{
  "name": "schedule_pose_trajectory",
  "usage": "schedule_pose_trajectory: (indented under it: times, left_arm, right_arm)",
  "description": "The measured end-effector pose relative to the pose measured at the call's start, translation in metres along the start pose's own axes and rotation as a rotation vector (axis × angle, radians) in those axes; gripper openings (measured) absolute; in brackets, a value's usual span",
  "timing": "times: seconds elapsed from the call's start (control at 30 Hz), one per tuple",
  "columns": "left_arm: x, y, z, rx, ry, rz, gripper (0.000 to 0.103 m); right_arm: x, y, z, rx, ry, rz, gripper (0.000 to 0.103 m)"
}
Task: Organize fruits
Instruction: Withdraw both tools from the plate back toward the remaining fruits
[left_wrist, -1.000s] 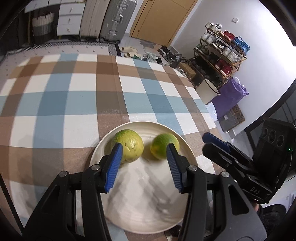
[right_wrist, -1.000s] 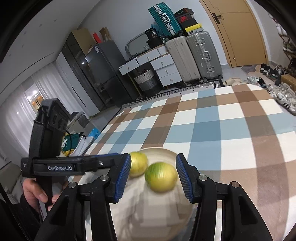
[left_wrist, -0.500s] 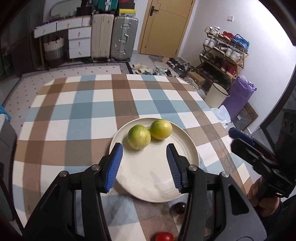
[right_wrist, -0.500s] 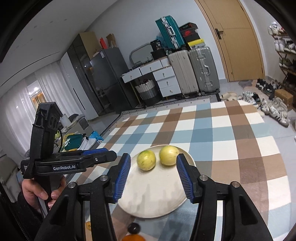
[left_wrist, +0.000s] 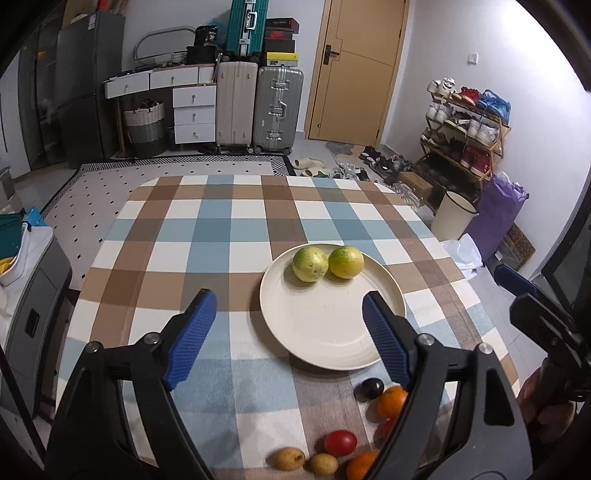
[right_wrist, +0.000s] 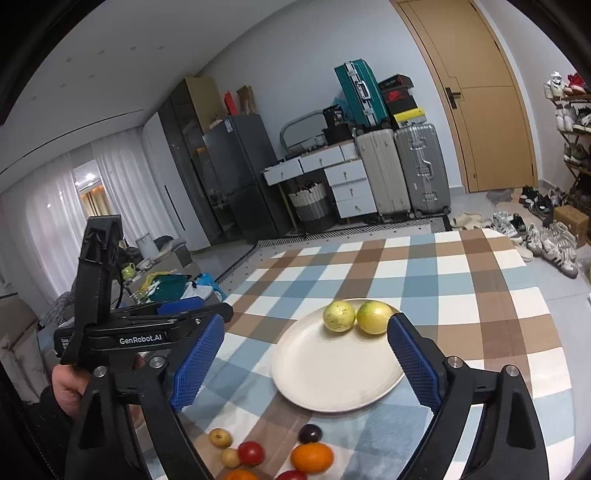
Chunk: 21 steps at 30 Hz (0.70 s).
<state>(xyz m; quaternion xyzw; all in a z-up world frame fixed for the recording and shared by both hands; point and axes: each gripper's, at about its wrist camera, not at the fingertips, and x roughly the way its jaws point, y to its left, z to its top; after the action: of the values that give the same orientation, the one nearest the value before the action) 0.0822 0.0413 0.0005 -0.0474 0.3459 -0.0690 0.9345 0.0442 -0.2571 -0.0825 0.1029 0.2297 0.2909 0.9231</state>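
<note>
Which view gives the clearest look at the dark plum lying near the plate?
The right wrist view: the dark plum lies unobstructed on the checked cloth, just in front of the plate and behind an orange. In the left wrist view the plum is visible too, but crowded against the left gripper's right finger.

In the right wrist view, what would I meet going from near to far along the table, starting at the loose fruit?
Orange → dark plum → white plate → two yellow-green fruits at its far edge → bare checked tablecloth.

"GenRobot.AI" on left claw (right_wrist: 186, 308)
</note>
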Motion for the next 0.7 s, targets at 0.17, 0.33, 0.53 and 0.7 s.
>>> schedule_pose_trajectory:
  times: [0.17, 0.33, 0.53, 0.7]
  left_arm:
    - [-0.025, 0.001, -0.012, -0.006, -0.009, 0.012, 0.088]
    - [-0.039, 0.003, -0.021, -0.024, -0.030, 0.016, 0.102]
    - [-0.059, 0.009, -0.032, -0.024, -0.052, 0.024, 0.102]
    - [-0.063, 0.016, -0.044, -0.038, -0.046, 0.025, 0.102]
  right_arm:
    - [-0.016, 0.012, -0.003, -0.013, -0.026, -0.001, 0.100]
    - [-0.029, 0.023, -0.006, -0.032, -0.037, -0.004, 0.102]
    - [-0.041, 0.037, -0.013, -0.058, -0.048, -0.006, 0.102]
    - [-0.047, 0.044, -0.021, -0.068, -0.052, -0.013, 0.103]
